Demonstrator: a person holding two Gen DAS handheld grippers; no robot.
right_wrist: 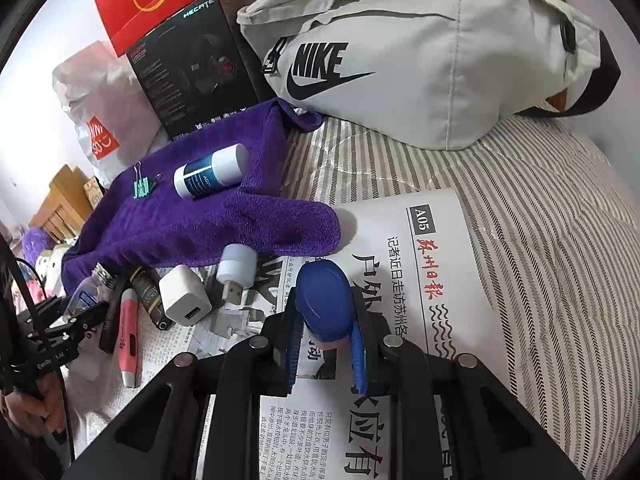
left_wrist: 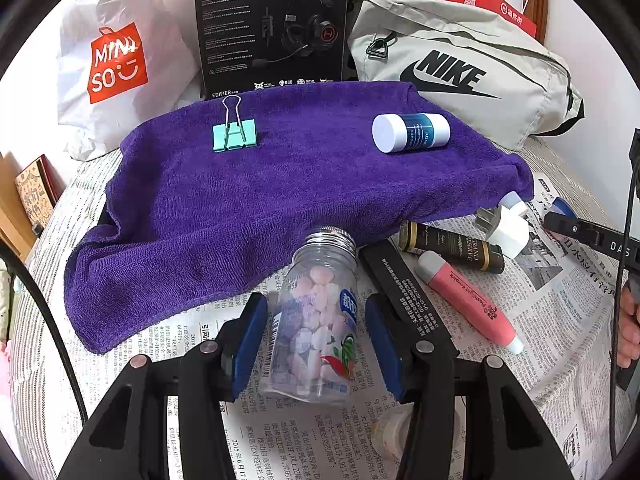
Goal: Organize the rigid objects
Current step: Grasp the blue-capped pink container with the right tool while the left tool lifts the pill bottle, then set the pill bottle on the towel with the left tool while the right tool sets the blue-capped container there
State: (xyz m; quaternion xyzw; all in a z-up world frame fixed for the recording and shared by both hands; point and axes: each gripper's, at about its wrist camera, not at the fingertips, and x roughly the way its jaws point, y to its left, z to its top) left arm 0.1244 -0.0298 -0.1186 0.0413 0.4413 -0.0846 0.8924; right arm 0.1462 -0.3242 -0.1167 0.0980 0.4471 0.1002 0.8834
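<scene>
In the left wrist view, the left gripper (left_wrist: 316, 332) fills the lower middle of the frame, its blue-padded fingers (left_wrist: 250, 336) set wide on either side of a clear lidless bottle (left_wrist: 316, 320) of pale tablets; narrow gaps show on both sides, so whether the pads actually touch it I cannot tell; the bottle lies on newspaper (left_wrist: 280, 440) with its threaded mouth pointing up the frame toward the purple towel (left_wrist: 256, 184). On the towel, upper middle, sit a mint binder clip (left_wrist: 234, 136) to the left and a white-capped blue tube (left_wrist: 410, 132) to the right, well apart. At right of the bottle lie a long black strip (left_wrist: 404, 292), a dark brown tube (left_wrist: 452, 246), a pink highlighter (left_wrist: 470, 302) and a white charger plug (left_wrist: 510, 228), close together. Along the top stand a Miniso bag (left_wrist: 116, 64), a headset box (left_wrist: 272, 28) and a Nike bag (left_wrist: 460, 68).

In the right wrist view, the right gripper (right_wrist: 326, 344) at lower middle is closed narrow on a blue cap (right_wrist: 326, 304), pads pressing both its sides, above the newspaper (right_wrist: 432, 260); the clear bottle (right_wrist: 94, 286) shows at the left edge between the other tool's fingers; the charger plug (right_wrist: 184, 296) and a small white USB lamp (right_wrist: 236, 266) lie left of centre, just below the towel (right_wrist: 192, 220).
</scene>
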